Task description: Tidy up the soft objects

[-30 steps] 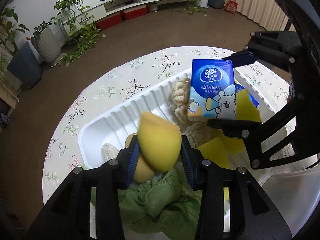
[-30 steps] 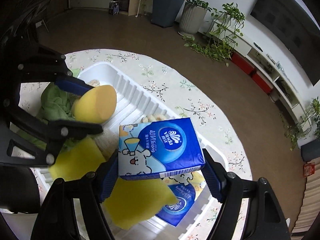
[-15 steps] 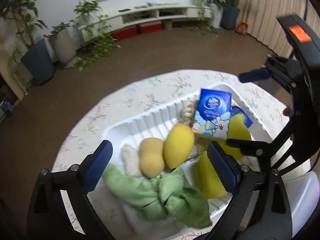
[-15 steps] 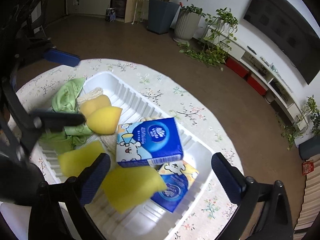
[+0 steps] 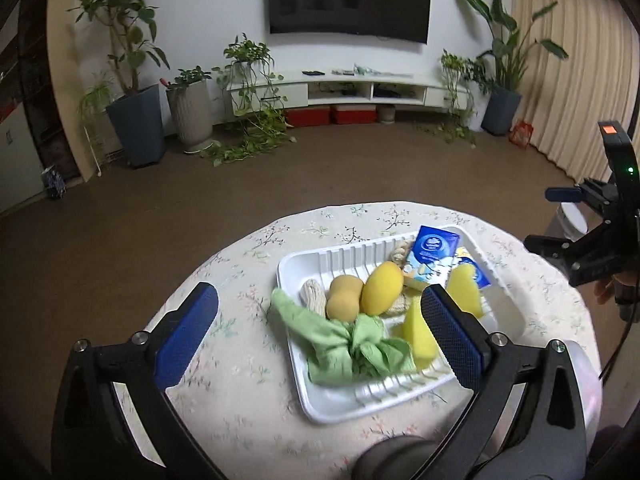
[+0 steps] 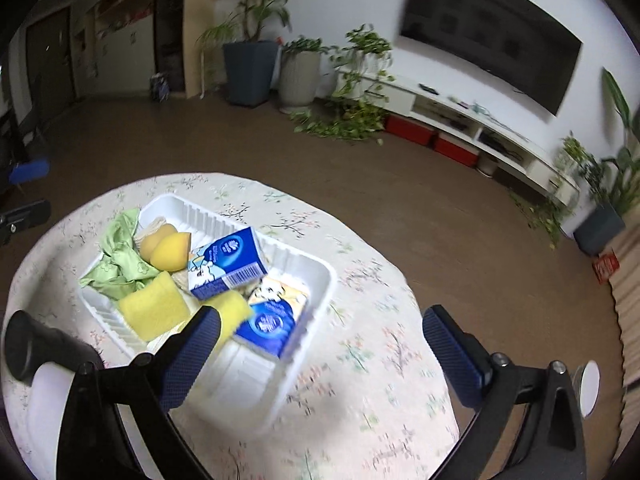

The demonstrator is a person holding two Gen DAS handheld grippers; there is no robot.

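Observation:
A white ribbed tray (image 5: 510,322) (image 6: 320,280) sits on the round floral table (image 5: 240,344). It holds a green cloth (image 5: 344,344) (image 6: 118,258), two yellow egg-shaped sponges (image 5: 380,288) (image 6: 170,250), flat yellow sponges (image 5: 418,334) (image 6: 154,310), beige knitted pieces (image 5: 314,296) and two blue tissue packs (image 5: 430,254) (image 6: 226,262). My left gripper (image 5: 320,328) stands open and empty, raised above the tray's near left side. My right gripper (image 6: 320,352) is open too, empty, held back above the tray's near corner.
The right gripper's body (image 5: 600,240) shows at the right edge of the left wrist view, with a hand (image 5: 608,288) under it. A white round object (image 6: 588,378) lies off the table's right side. Brown floor, potted plants (image 5: 136,120) and a TV shelf (image 5: 344,92) lie beyond.
Both grippers opened and pulled up and back from the tray. The yellow egg sponge and the blue tissue pack were let go and now lie in the tray.

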